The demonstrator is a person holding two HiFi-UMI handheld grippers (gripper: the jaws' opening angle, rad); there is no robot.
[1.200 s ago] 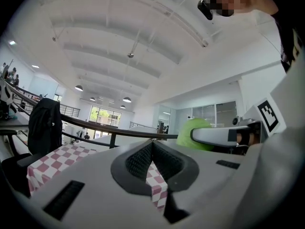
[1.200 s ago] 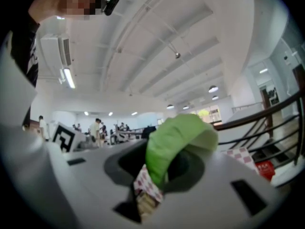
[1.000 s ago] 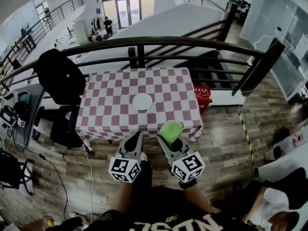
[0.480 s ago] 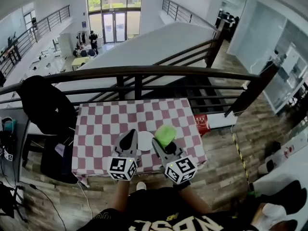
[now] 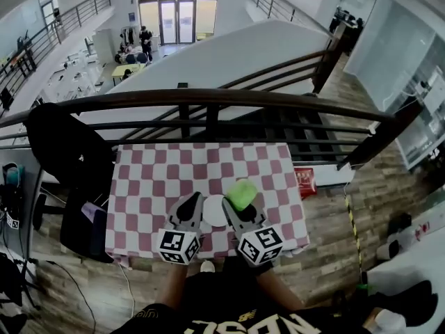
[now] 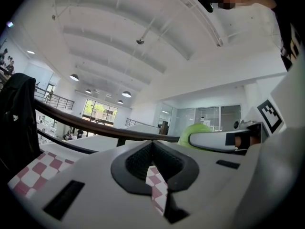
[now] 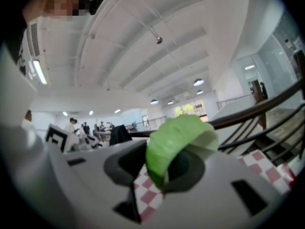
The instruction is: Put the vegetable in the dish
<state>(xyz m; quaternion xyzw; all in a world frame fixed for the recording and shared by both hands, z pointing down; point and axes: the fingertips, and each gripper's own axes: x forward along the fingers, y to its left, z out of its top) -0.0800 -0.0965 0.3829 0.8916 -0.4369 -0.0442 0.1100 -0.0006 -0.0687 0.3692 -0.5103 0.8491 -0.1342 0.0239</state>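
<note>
My right gripper [image 5: 238, 204] is shut on a light green leafy vegetable [image 5: 242, 194], held over the near part of the table. In the right gripper view the vegetable [image 7: 177, 140] fills the space between the jaws. A round white dish [image 5: 213, 210] lies on the red-and-white checked tablecloth [image 5: 160, 179], partly hidden between the two grippers. My left gripper [image 5: 191, 204] is shut with nothing in it, just left of the dish. The left gripper view shows its closed jaws and the vegetable [image 6: 195, 130] off to the right.
A dark curved handrail [image 5: 208, 97] with bars runs behind the table. A black chair draped with a dark jacket [image 5: 66, 152] stands at the table's left. A red crate [image 5: 306, 182] sits on the wooden floor to the right.
The view has shifted forward: both grippers now hang over the table's near part beside the dish instead of before its front edge. The vegetable stays gripped.
</note>
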